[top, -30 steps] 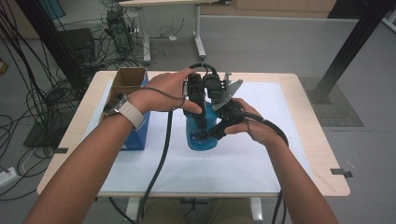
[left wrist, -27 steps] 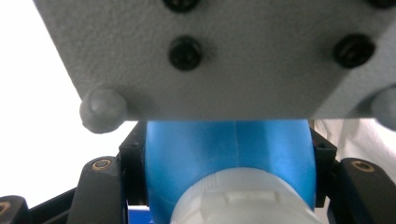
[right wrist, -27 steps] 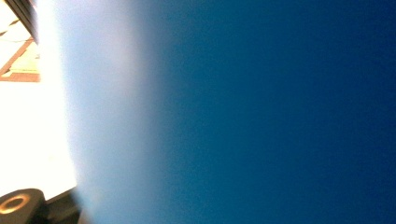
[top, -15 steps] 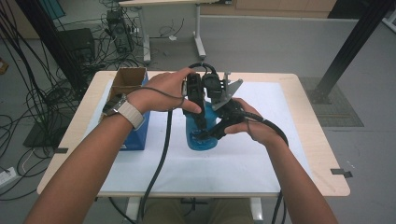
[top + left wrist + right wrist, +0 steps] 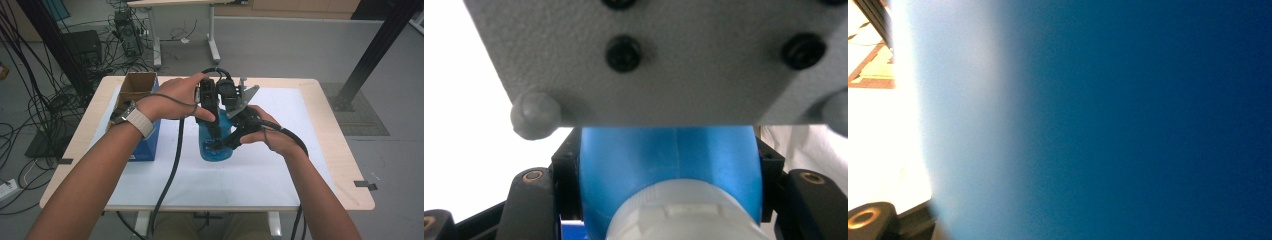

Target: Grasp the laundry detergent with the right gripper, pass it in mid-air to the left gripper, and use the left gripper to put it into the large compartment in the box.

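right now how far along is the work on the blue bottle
Done: both grippers have the blue bottle on the white mat. In hand: the left gripper is clamped across its upper part near the white cap, and the right gripper grips its side. Left: the cap is on.

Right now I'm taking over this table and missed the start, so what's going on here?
A person is working on a blue bottle standing upright on the white mat in the middle of the table. The left gripper comes down from above, its fingers clamped on the bottle's upper part near the white cap. The right gripper grips the bottle's body from the side. An open cardboard box sits on a blue box by the left forearm.
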